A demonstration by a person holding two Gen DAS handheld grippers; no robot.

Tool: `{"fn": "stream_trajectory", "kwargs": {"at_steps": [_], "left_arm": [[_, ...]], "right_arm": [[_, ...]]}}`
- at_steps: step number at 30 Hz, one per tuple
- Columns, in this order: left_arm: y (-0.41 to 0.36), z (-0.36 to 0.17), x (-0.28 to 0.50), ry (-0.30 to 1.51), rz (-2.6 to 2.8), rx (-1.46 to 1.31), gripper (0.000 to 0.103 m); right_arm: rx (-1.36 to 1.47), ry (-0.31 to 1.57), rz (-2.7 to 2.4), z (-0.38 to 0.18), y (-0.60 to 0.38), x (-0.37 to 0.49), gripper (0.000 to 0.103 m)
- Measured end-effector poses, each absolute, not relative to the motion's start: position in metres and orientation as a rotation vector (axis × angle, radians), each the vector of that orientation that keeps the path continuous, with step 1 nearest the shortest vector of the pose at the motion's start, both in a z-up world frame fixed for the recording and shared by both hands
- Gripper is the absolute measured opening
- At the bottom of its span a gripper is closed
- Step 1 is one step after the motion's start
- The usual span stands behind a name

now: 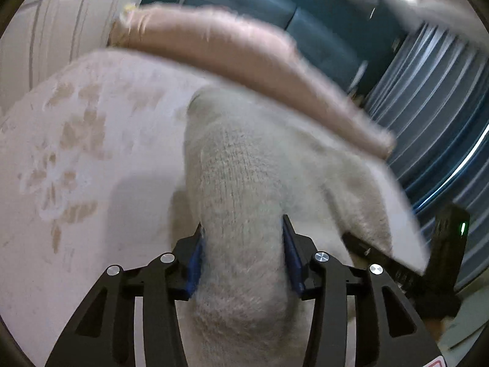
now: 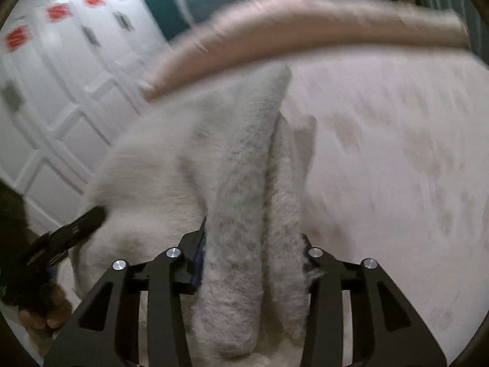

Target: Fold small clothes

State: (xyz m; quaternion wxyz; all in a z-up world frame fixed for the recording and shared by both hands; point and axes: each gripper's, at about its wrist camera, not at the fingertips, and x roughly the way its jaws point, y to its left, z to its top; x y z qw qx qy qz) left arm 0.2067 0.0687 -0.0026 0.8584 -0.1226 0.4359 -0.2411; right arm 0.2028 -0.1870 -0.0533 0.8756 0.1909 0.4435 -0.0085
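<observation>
Two grippers pinch one fuzzy cream garment (image 1: 241,168) over a floral-patterned bed (image 1: 76,140): left gripper (image 1: 243,253) clamps a bunched fold, right gripper (image 2: 253,244) another. Only the right view shows red labels (image 2: 58,10), blurred past reading.

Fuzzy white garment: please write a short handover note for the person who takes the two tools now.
Left tool: shut on a bunched fold of the fuzzy white garment.
Right tool: shut on another bunched part of it, two thick folds between the pads.
The garment lies on the pale floral bedcover, in front of a pink blanket roll.
Done: both grips taken.
Left: the fold itself; the garment is bunched, not flat. Its shape is blurred, so check the edges before you fold.
</observation>
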Motion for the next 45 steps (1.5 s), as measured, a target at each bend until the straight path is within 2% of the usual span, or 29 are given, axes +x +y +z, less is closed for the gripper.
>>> {"fn": "stream_trajectory", "kwargs": {"at_steps": [1,2,4,7,9,13,15,20,24,36,42,45], "left_arm": [[0.062,-0.023,0.208,0.981,-0.449,-0.192,0.039],[0.061,-0.028,0.204,0.974,-0.432,-0.166,0.039],[0.065,-0.019,0.189,0.916,-0.422,-0.149,0.039],[0.071,0.0,0.173,0.893,-0.391,-0.126,0.038],[0.069,0.004,0.166,0.906,-0.366,-0.086,0.038],[0.062,-0.019,0.158,0.984,-0.322,-0.025,0.039],[0.061,-0.025,0.156,0.989,-0.309,-0.017,0.039],[0.059,-0.012,0.138,0.963,-0.29,0.008,0.038],[0.055,-0.006,0.119,0.954,-0.252,0.032,0.04],[0.05,-0.028,0.063,0.992,-0.184,0.057,0.049],[0.048,-0.049,0.042,1.007,-0.147,0.082,0.05],[0.05,-0.06,0.034,1.016,-0.129,0.089,0.055]], "right_arm": [[0.392,0.992,-0.064,-0.071,-0.192,0.203,0.039],[0.405,0.981,-0.068,-0.076,-0.196,0.199,0.039],[0.428,0.931,-0.053,-0.061,-0.196,0.183,0.039],[0.37,0.826,-0.089,-0.024,-0.185,0.149,0.039],[0.366,0.814,-0.071,-0.019,-0.176,0.14,0.039],[0.245,0.994,-0.126,-0.072,-0.159,0.154,0.037],[0.248,0.99,-0.131,-0.081,-0.16,0.145,0.037],[0.282,0.918,-0.153,-0.044,-0.161,0.121,0.037],[0.262,0.904,-0.193,-0.036,-0.157,0.101,0.038],[0.23,0.916,-0.288,-0.058,-0.141,0.043,0.059],[0.235,0.939,-0.305,-0.08,-0.139,0.027,0.061],[0.219,0.95,-0.313,-0.09,-0.135,0.02,0.063]]}}
